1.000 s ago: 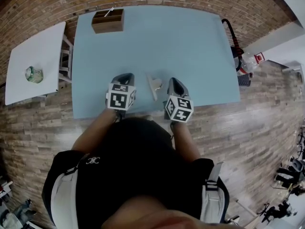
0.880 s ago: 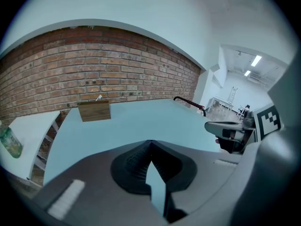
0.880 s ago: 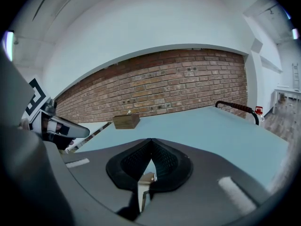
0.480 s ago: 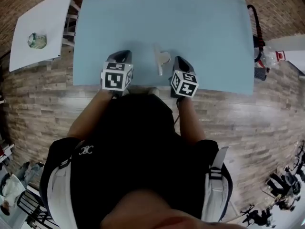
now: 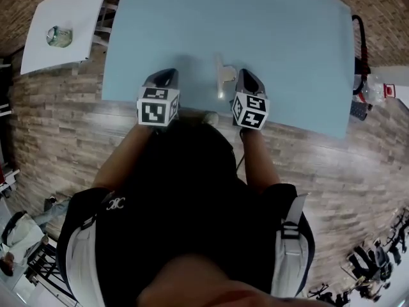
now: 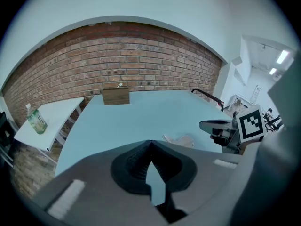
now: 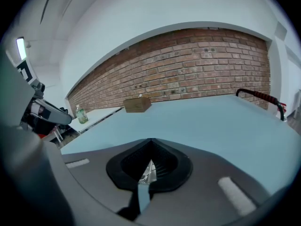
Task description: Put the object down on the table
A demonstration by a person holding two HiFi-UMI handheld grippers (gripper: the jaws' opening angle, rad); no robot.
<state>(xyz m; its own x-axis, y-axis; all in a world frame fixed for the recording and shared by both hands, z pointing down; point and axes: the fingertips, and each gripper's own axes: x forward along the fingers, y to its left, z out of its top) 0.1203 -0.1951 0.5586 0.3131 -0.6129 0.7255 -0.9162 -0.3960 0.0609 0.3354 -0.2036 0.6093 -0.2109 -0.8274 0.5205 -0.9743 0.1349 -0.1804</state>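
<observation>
A thin silvery object (image 5: pixel 222 78) lies flat on the blue table (image 5: pixel 281 31) near its front edge, between my two grippers. From the left gripper view the object (image 6: pixel 181 140) rests on the table just left of the right gripper (image 6: pixel 207 125). My right gripper (image 5: pixel 248 74) is shut. In its own view a crinkled silvery edge of the object (image 7: pixel 147 172) shows pinched in the slit between the pads. My left gripper (image 5: pixel 163 75) sits to the object's left, shut and empty, with only blue table showing through its slit (image 6: pixel 151 142).
A brown wooden box (image 6: pixel 115 96) stands at the table's far edge, before the brick wall. A white side table (image 5: pixel 64 18) with a green bottle (image 5: pixel 59 36) stands to the left. A black and red handle (image 5: pixel 363 37) hangs off the right edge.
The head view has shifted, so the table sits higher in the picture. Both grippers stay at the front edge with the object between them, jaws unchanged.
</observation>
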